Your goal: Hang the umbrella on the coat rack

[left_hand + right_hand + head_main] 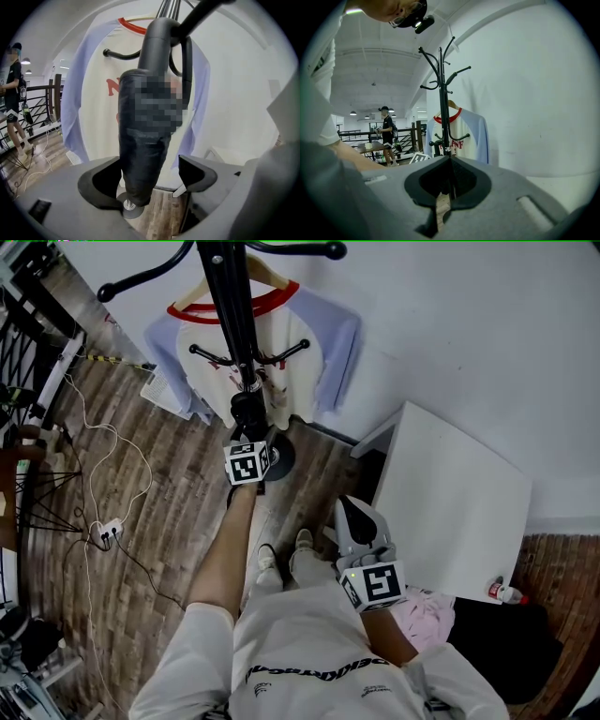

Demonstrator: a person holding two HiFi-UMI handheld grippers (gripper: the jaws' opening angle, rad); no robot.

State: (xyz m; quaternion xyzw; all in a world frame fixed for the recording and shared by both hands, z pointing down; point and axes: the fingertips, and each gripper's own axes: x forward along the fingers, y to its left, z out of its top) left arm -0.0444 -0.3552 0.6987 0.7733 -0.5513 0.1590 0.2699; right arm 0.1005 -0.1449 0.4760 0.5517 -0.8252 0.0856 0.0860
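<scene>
The left gripper [149, 174] gapes wide, folded umbrella [143, 140] loose between its fingers, crook [159, 35] seemingly over a coat rack [232, 324] arm. The right gripper [449, 183] is pinched closed, empty. Light, floppy cloth, so the stiff crook grips best.

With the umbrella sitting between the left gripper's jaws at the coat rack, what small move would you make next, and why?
Probably draw the left gripper straight back, clear of the umbrella. Its jaws stand wide apart without clamping the folded black umbrella, whose handle appears hooked on the coat rack, so it seems to hang on its own.
</scene>
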